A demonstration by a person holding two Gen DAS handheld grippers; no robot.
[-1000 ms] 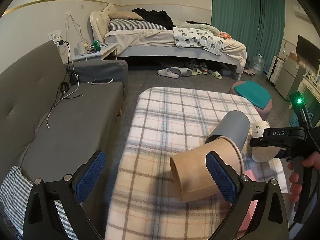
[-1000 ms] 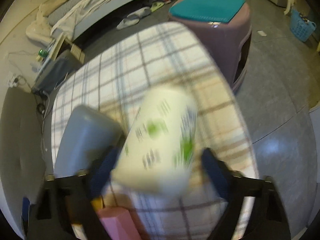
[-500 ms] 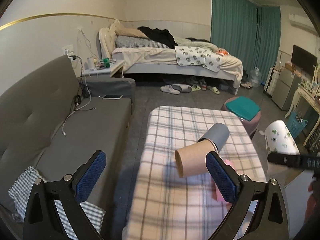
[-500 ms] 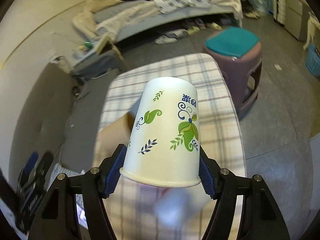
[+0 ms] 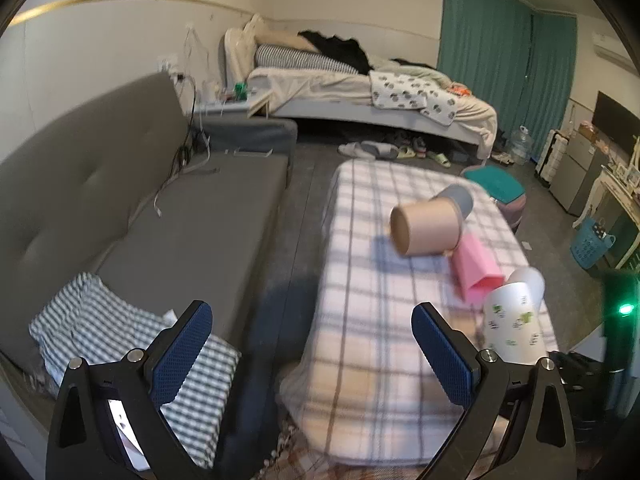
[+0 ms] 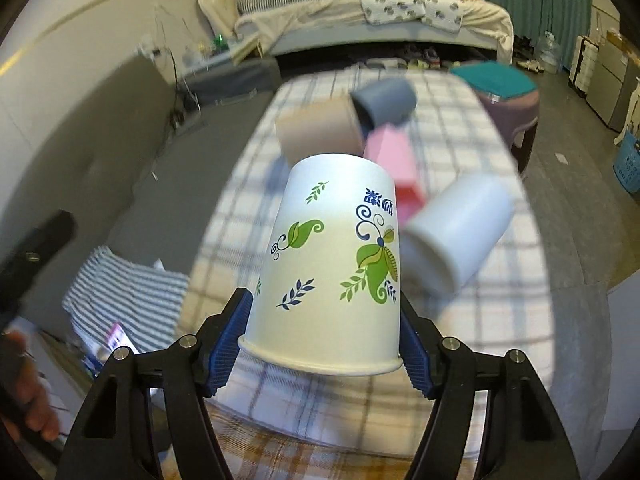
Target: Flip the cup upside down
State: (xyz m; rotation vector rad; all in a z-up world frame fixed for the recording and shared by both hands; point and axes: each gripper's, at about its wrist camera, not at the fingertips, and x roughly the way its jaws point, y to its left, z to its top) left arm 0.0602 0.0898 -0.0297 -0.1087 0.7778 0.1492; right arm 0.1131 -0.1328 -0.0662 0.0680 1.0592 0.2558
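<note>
Right gripper (image 6: 326,338) clamped on the printed paper cup (image 6: 332,260), blue pads pressing its wall just above the rolled rim; cup inverted, rim at 6 o'clock, closed base at 12, leaf and swirl print upside down, held over the near end of the plaid-covered table (image 6: 500,320); contact with the cloth cannot be told. Behind the cup, toward 12 o'clock: brown paper cup (image 6: 316,130) on its side, grey cup (image 6: 386,100) on its side just beside it at its 2 o'clock, pink cup (image 6: 394,160) lying below those two. Plain white cup (image 6: 456,232) tipped over at 3 o'clock of the held cup, mouth toward the camera, blurred. Left gripper (image 5: 312,348) spread wide, nothing between its pads, poised off the table's near left corner above the gap between table and grey sofa (image 5: 140,200). In the left wrist view the printed cup (image 5: 514,324) shows at 4 o'clock, near the table's right near edge, with the white cup's mouth just behind it, pink cup at its 11 o'clock, brown cup and grey cup further on toward 1 o'clock. Striped cloth (image 5: 120,336) on the sofa seat at 8 o'clock. Bed (image 5: 360,88) along the far wall at 12, teal curtain (image 5: 504,52) at 1 to 2 o'clock, teal-topped stool (image 5: 498,188) off the table's far right corner
</note>
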